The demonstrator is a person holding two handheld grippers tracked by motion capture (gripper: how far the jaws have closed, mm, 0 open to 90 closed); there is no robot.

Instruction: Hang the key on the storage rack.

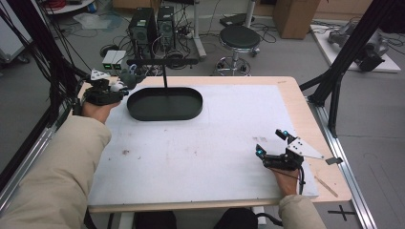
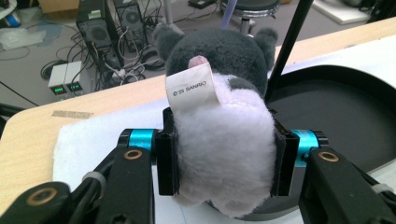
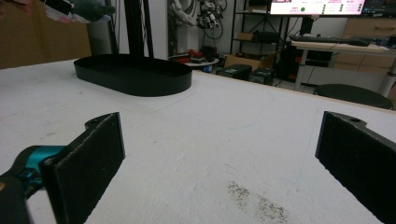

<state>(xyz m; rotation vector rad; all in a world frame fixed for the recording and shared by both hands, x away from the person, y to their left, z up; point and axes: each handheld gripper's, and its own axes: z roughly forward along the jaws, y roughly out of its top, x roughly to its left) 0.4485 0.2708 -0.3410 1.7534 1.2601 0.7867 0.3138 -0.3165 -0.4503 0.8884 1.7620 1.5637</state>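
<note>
On the white table mat (image 1: 200, 152), the black tray (image 1: 165, 103) lies empty.

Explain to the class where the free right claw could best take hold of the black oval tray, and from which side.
Probably the tray's near long wall, taken from above: the tray is shallow, with a thin upright rim all round, so one jaw could drop inside and one outside. The right claw is open and faces that side across bare mat. The upright pole stands at the far rim, and the left claw holds a plush toy by the left end.
</note>
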